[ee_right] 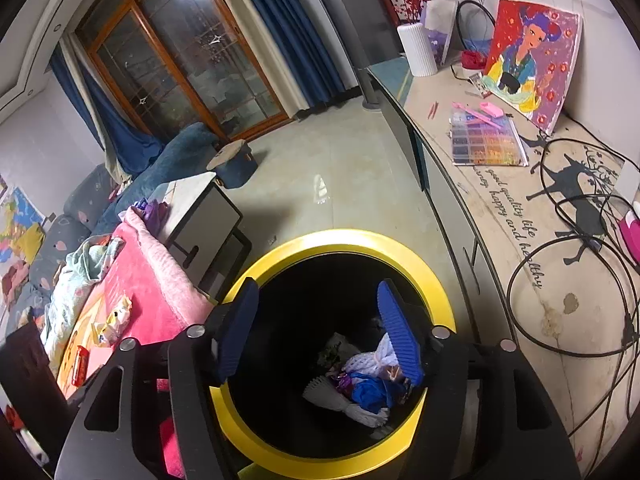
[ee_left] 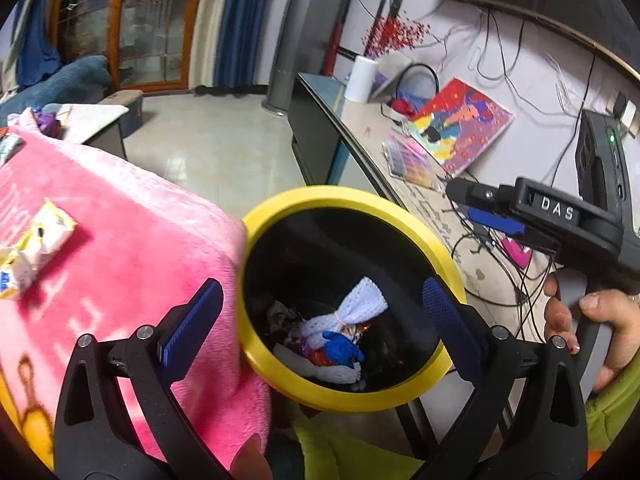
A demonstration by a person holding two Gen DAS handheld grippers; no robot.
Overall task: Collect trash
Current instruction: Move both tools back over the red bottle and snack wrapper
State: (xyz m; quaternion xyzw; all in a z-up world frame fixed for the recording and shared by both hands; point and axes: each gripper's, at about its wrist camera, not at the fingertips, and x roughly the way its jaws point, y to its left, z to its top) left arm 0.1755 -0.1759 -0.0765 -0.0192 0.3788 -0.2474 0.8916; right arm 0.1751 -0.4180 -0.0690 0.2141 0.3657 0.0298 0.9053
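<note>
Bin [ee_left: 440,248], yellow rim, lower centre of both views; trash [ee_left: 340,332] lies at its bottom: white knit pieces, blue scrap. Left gripper [ee_left: 320,320] wide open above the mouth, empty. Right gripper [ee_right: 320,332] likewise open, empty, trash directly below it. Likely released here to drop in. More wrappers [ee_left: 36,248] on pink blanket [ee_left: 132,240], left.

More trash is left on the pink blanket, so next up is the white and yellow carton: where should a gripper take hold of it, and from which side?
Grip the carton across its narrow sides, coming down from above. It lies flat on the soft pink blanket, so its long edges are exposed while its underside is not. The left gripper, open, is nearest.
</note>
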